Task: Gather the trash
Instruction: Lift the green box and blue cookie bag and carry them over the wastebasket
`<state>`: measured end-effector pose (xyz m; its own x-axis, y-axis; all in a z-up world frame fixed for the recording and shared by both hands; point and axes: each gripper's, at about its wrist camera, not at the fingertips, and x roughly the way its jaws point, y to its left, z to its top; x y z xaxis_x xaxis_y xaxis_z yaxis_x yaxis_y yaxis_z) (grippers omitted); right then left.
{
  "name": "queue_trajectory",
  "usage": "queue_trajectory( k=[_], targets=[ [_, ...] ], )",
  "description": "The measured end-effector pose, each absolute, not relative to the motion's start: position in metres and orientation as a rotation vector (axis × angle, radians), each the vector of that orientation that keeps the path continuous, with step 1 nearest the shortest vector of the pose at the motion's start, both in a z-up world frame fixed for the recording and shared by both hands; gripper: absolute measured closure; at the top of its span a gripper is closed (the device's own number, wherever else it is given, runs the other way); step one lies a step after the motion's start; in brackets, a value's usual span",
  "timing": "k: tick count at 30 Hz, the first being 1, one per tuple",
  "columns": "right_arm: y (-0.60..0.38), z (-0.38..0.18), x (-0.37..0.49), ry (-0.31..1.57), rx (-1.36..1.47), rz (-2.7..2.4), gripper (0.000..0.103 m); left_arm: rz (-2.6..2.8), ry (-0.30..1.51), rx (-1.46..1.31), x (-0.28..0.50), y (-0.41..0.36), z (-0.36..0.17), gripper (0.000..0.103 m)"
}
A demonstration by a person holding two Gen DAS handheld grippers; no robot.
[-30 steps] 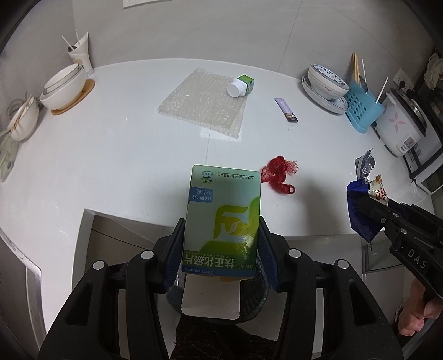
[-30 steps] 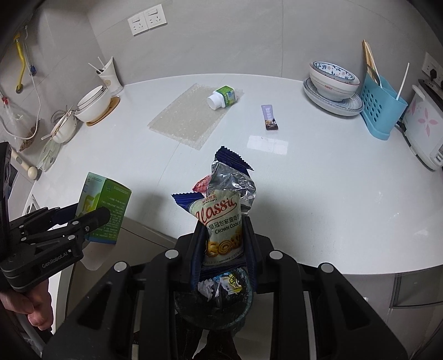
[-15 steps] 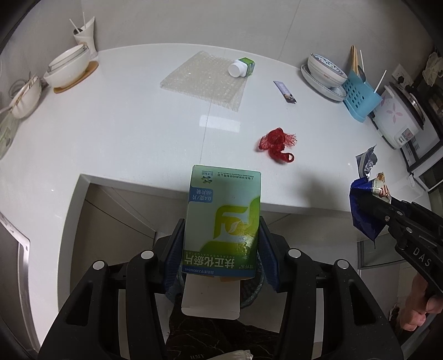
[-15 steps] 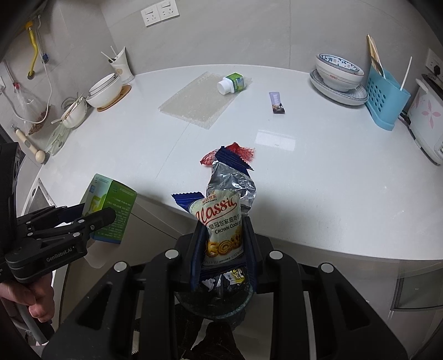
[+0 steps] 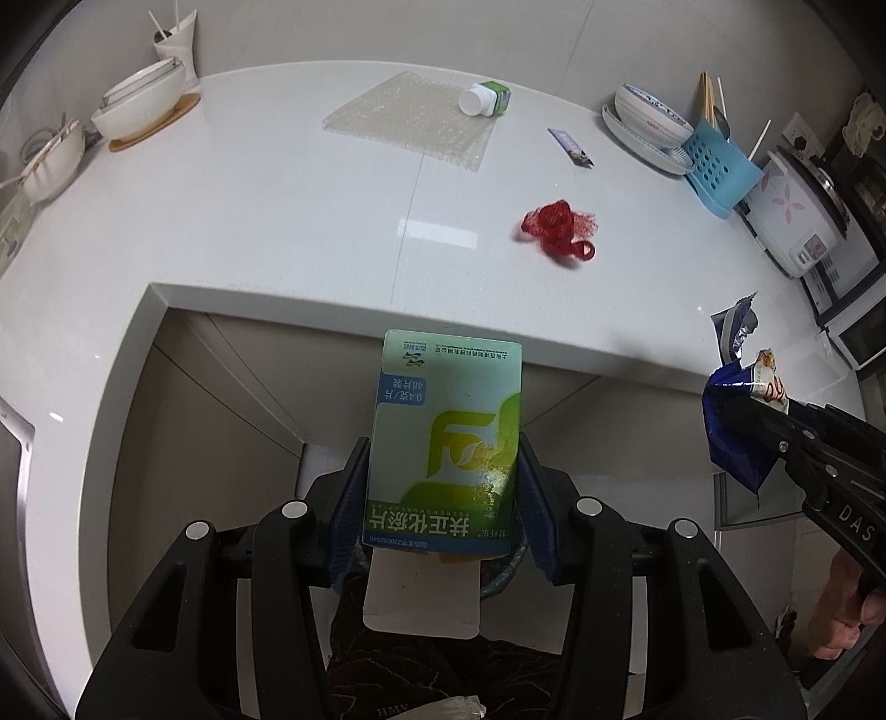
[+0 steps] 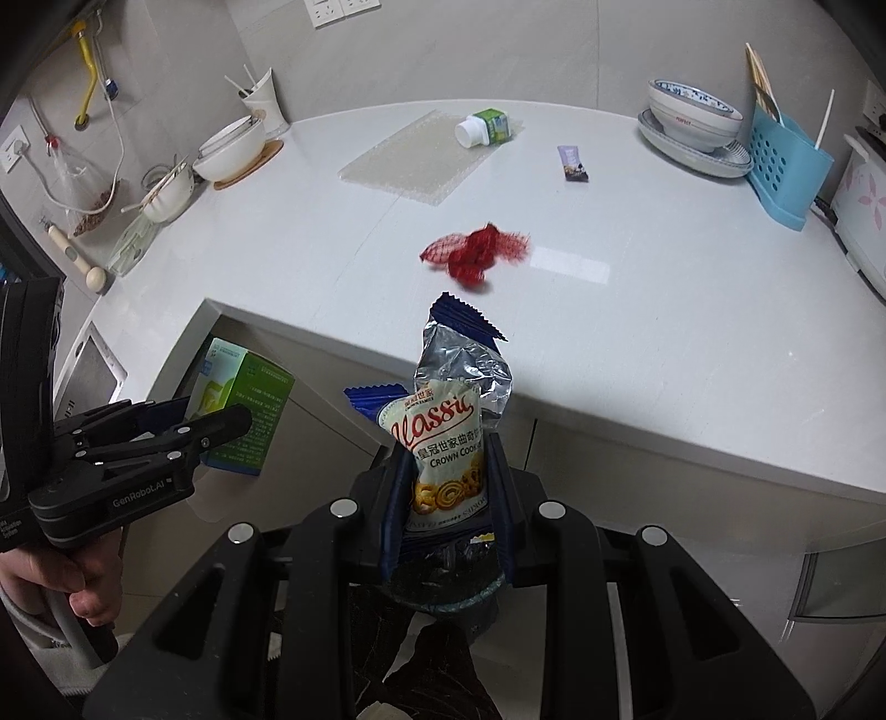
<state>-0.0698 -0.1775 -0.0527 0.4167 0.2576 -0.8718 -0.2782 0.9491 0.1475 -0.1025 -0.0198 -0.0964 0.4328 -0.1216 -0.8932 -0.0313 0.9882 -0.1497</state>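
Note:
My left gripper (image 5: 443, 498) is shut on a green medicine box (image 5: 446, 437), held off the white counter's front edge; the box also shows in the right wrist view (image 6: 243, 410). My right gripper (image 6: 448, 487) is shut on a cookie wrapper (image 6: 451, 437) with blue wrappers behind it, also seen in the left wrist view (image 5: 742, 399). A dark bin (image 6: 443, 587) with trash sits below the right fingers. On the counter lie a red mesh net (image 5: 556, 227), a bubble wrap sheet (image 5: 410, 119), a small green-and-white bottle (image 5: 484, 99) and a purple sachet (image 5: 570, 147).
Bowls on a wooden coaster (image 5: 144, 105) and a cup of sticks (image 5: 177, 44) stand at the counter's back left. A bowl on a plate (image 5: 648, 119), a blue utensil caddy (image 5: 714, 166) and a rice cooker (image 5: 792, 216) stand at the right. Cabinets (image 5: 221, 421) lie under the counter edge.
Both grippers have pulled back from the counter and downward with their trash still held. The counter edge now lies farther ahead, and the bin shows under the right fingers.

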Motion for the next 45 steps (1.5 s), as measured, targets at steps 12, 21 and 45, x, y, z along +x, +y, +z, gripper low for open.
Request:
queue_trajectory(
  k=[12, 21, 45],
  targets=[
    [-0.17, -0.106, -0.088, 1.183, -0.027, 0.362, 0.078, -0.053, 1.169, -0.178, -0.116, -0.021, -0.144, 0.055],
    [-0.168, -0.149, -0.092, 1.242, -0.025, 0.357, 0.078, -0.044, 1.2, -0.185, -0.119, -0.02, -0.178, 0.055],
    [-0.129, -0.235, -0.071, 1.331, -0.084, 0.411, 0.076, -0.001, 1.222, -0.198, -0.119, -0.006, -0.227, 0.055]
  ],
)
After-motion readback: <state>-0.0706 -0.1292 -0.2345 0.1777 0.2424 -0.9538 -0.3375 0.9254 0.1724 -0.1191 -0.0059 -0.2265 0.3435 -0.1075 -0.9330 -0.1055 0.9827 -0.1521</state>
